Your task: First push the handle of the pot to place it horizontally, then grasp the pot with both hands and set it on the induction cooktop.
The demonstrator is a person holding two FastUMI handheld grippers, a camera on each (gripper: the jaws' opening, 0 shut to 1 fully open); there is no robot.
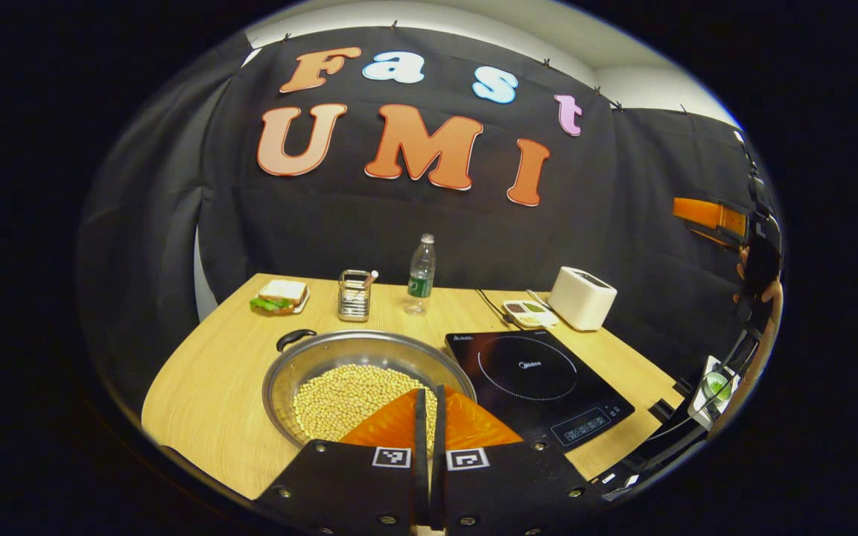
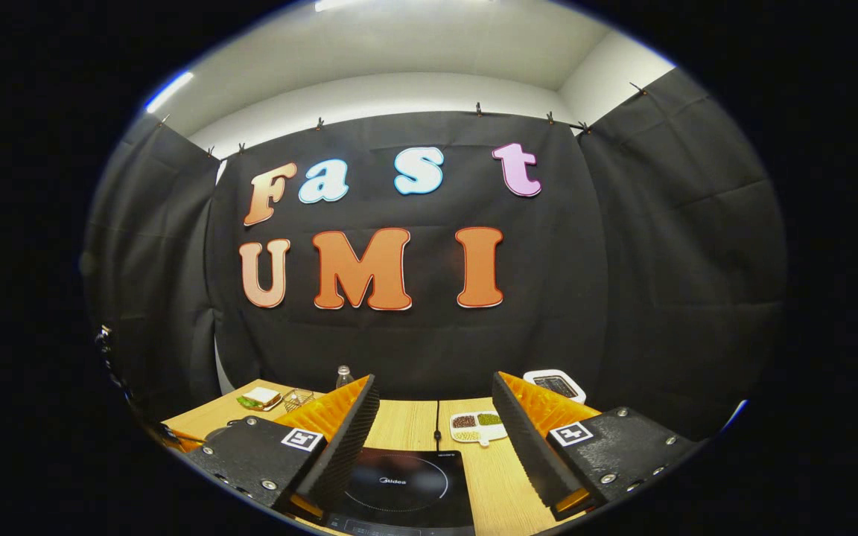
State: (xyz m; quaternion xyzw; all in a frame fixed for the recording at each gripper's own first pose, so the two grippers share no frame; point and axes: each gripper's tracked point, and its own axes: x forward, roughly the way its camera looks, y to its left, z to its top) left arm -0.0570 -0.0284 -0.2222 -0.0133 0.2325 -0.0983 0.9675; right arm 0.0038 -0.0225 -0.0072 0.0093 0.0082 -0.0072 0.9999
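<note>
Steel and shallow, the pot sits on the wooden table in the left gripper view, holding a layer of pale round beans, its dark handle showing at the far left of the rim and lying roughly level along it. Just to the pot's right, nearly touching its rim, lies the black induction cooktop, bare on top, with its control strip toward the near edge. The left gripper hangs above the near side of the pot, its two fingers pressed together with only a thin slit between them and nothing held. Along the far edge of the table stand a sandwich on a plate, a wire holder, a clear water bottle, a small divided dish and a white toaster. At the far right of that view a hand holds the other tool high, well apart from the table. In the right gripper view the right gripper is spread wide with nothing between its fingers, raised above the induction cooktop, which shows low between them; the divided dish and toaster lie beyond, the sandwich to the left.
</note>
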